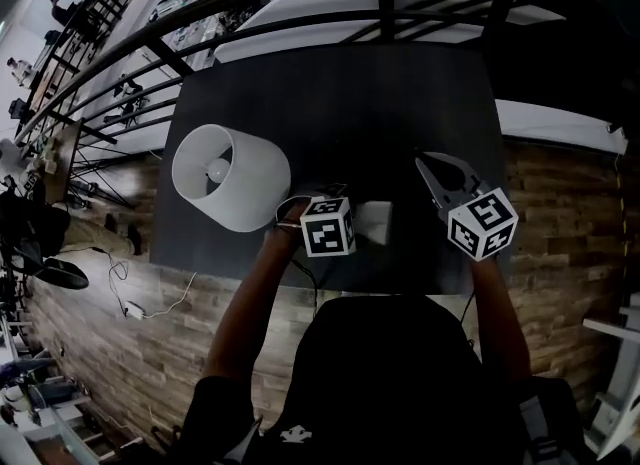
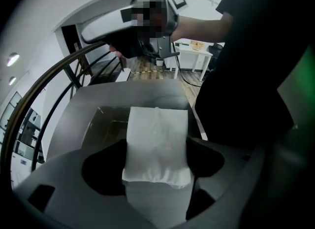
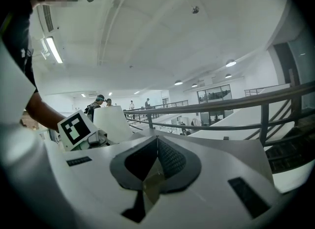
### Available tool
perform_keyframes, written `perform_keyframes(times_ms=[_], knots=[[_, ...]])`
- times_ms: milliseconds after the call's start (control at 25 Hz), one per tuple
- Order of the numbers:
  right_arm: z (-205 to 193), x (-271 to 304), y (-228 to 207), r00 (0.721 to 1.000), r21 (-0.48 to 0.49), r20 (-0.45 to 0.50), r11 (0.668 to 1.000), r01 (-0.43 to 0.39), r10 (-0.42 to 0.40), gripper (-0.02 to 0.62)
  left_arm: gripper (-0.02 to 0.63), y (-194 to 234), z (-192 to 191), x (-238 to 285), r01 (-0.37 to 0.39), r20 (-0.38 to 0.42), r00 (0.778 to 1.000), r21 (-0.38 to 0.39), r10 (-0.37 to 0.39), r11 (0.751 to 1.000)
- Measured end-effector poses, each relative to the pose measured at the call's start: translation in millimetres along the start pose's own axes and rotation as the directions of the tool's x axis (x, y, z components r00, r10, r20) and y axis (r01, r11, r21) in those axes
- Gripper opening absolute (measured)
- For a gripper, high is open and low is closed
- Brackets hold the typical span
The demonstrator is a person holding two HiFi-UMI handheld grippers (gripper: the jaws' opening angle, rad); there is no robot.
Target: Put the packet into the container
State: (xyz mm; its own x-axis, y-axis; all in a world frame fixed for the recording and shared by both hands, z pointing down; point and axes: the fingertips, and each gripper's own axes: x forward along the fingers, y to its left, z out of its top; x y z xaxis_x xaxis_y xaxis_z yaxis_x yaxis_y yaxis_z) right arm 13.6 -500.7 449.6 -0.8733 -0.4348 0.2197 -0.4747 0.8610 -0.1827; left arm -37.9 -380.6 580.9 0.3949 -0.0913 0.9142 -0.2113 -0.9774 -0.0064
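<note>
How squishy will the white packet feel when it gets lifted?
Probably soft and floppy: the packet puckers where the fingers pinch it. Likely light, since that pinch alone seems to hold it. Its flat shape shouldn't roll.

In the head view, the left tongs (image 2: 155, 166) hide most of the packet (image 2: 157, 142).

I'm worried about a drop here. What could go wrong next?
The left gripper grips the soft white packet near one end, most of it sticking out beyond the jaws; it could slip or swing loose. The white container stands close to the table's left edge, so a knock while lowering might tip it off.
</note>
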Motion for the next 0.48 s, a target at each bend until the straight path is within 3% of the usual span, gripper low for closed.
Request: perform_keyframes(times_ms=[480], knots=[[-4.1,-36.8,-24.5,0.989,0.014,0.006,0.989,0.144,-0.145,0.005,0.379,82.0,27.9,-2.1,-0.046,-0.041,0.998,0.106,0.051,0.993]])
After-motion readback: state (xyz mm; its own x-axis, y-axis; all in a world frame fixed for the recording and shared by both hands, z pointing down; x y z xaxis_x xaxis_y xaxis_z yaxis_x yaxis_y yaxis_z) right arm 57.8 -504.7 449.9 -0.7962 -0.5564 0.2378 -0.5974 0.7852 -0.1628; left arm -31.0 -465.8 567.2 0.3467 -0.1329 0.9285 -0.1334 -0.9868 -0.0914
